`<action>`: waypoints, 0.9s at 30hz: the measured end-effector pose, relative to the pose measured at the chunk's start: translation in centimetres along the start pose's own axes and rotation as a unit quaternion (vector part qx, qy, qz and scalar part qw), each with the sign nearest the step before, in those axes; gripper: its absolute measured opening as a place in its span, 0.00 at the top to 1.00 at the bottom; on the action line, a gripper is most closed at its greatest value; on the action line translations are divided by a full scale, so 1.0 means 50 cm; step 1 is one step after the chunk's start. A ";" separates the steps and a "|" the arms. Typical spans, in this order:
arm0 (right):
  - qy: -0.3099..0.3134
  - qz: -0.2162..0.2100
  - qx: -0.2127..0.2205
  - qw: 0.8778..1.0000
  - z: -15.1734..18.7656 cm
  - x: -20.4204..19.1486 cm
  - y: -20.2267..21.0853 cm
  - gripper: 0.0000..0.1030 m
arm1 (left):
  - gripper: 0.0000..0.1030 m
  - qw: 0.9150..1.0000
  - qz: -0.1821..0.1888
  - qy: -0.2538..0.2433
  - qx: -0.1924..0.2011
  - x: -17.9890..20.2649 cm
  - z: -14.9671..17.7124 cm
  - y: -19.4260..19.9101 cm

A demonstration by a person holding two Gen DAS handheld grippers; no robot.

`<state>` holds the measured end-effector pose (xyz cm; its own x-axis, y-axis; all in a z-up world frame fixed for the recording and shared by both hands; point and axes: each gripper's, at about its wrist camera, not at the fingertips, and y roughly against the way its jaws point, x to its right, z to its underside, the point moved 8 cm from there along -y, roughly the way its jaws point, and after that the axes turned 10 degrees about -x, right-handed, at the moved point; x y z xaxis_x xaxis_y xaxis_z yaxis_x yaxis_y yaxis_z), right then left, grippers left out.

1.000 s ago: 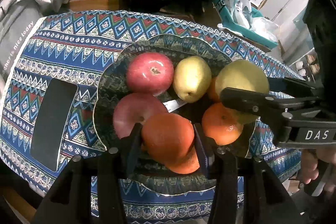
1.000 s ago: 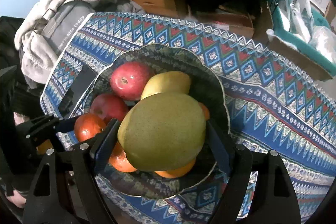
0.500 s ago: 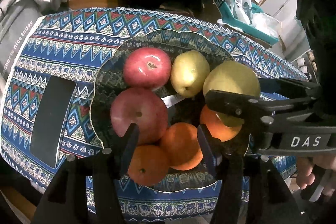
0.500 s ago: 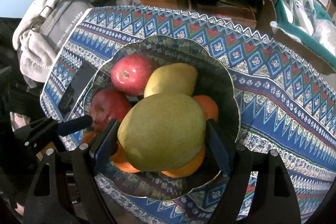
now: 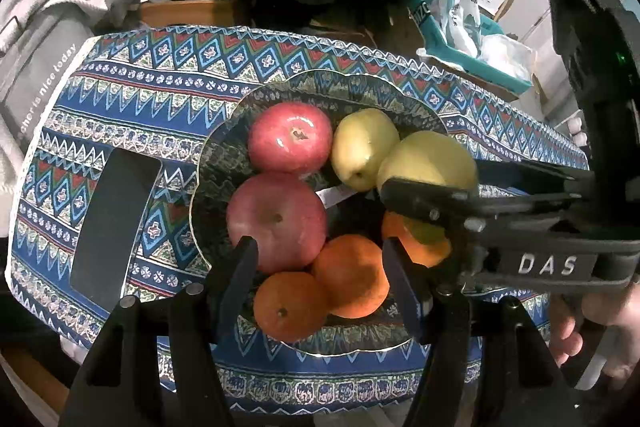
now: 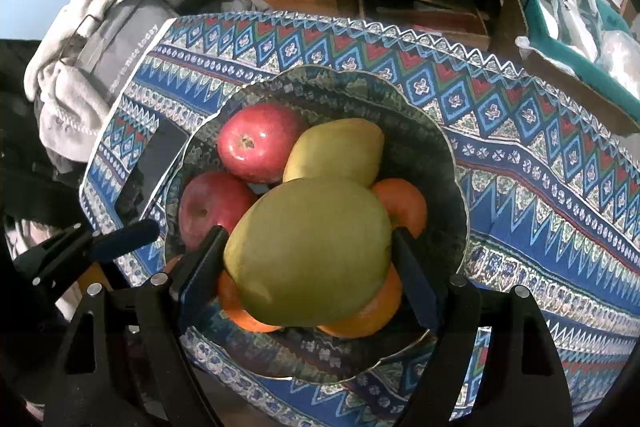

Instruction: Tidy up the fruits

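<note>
A dark patterned bowl [image 5: 352, 87] [image 6: 440, 155] sits on the patterned tablecloth. It holds two red apples [image 5: 290, 137] [image 5: 276, 221], a yellow pear [image 5: 364, 147] and several oranges [image 5: 350, 281] [image 5: 290, 307]. My left gripper [image 5: 320, 267] is open and empty above the bowl's near rim, over the oranges. My right gripper [image 6: 308, 255] is shut on a large green-yellow pear [image 6: 308, 253] and holds it over the bowl; it also shows in the left wrist view [image 5: 430, 159].
A black phone [image 5: 114, 231] lies on the cloth [image 5: 160, 75] left of the bowl. Grey clothes [image 6: 100, 27] hang off the table's left end. Boxes and a teal bin [image 5: 460, 43] stand beyond the far edge.
My left gripper opened and let the orange go into the bowl's near side, then drew back. My right gripper kept hold of the large pear and edged forward over the bowl.
</note>
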<state>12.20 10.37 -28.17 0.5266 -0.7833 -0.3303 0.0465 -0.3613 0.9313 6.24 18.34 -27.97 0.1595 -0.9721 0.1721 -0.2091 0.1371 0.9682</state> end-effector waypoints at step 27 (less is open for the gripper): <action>0.036 0.082 0.119 0.989 0.033 0.008 0.264 0.21 | 0.26 0.996 0.002 -0.003 0.084 0.056 0.006 0.182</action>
<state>11.62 4.44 -16.27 0.5706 -0.8059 -0.1581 -0.2411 -0.3483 0.9058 4.49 16.79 -18.72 0.1536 -0.9728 0.1735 -0.3690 0.1064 0.9233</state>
